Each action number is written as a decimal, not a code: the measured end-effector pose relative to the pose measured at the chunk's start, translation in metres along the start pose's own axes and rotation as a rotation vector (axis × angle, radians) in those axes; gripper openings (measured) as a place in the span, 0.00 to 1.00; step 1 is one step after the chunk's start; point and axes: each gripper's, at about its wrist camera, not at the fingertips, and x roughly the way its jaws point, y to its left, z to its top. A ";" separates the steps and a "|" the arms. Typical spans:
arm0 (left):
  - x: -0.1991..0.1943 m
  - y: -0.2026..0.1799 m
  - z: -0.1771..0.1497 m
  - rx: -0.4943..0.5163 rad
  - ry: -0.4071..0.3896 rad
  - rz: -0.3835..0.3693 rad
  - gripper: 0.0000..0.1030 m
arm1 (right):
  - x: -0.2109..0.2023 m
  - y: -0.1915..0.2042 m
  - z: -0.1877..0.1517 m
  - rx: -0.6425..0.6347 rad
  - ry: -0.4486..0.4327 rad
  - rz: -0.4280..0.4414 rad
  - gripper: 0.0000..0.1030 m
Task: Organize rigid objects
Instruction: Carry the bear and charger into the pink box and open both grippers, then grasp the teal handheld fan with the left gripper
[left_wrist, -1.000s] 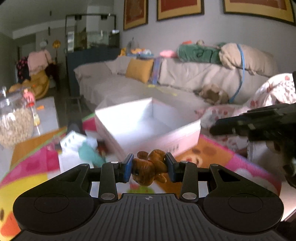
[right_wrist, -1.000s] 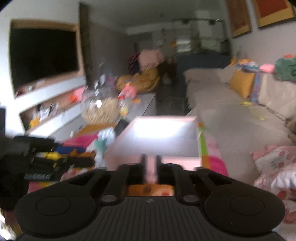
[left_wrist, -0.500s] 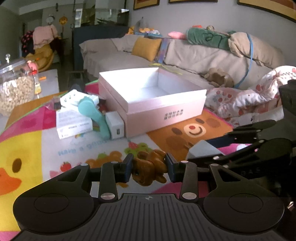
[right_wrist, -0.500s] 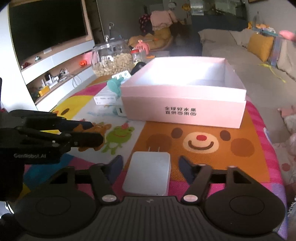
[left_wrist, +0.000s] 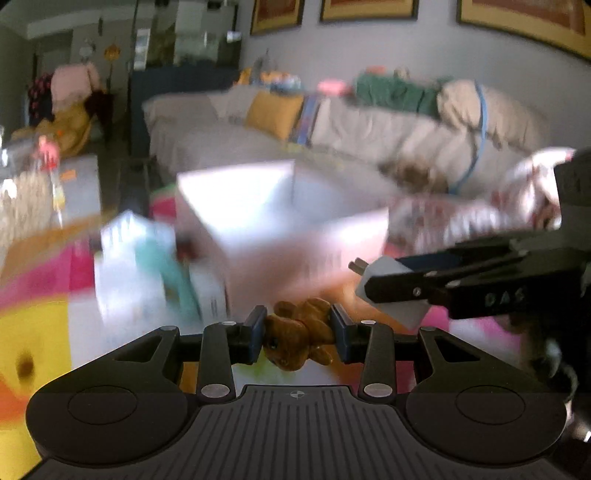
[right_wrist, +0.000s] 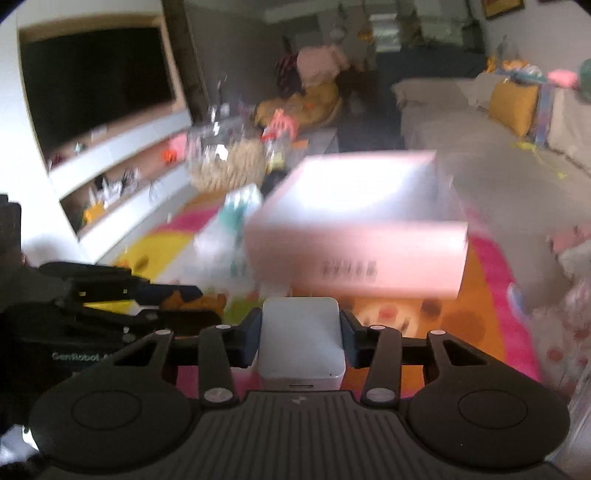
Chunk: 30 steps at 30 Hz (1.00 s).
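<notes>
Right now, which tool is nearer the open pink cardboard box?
Right, I'd judge. The right tool, gripping a white plug adapter, sits just before the pink cardboard box; the left tool, holding a brown bear figurine, trails behind.

Both views are dim and heavily motion-blurred; the box (right_wrist: 354, 236) glares white inside and its print smears. Only each claw (left_wrist: 298, 334) and what it grips stay sharp. Fisheye bends the wall frames (left_wrist: 517, 22), and the corners go black.
</notes>
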 end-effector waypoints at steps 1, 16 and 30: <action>0.000 0.002 0.018 0.002 -0.049 0.004 0.41 | -0.001 0.000 0.010 -0.008 -0.035 -0.022 0.43; 0.054 0.050 0.061 -0.191 -0.131 0.087 0.40 | 0.028 -0.007 0.010 -0.020 -0.146 -0.247 0.66; 0.066 0.117 0.006 -0.527 0.041 0.110 0.32 | 0.034 0.009 -0.028 -0.035 -0.087 -0.155 0.66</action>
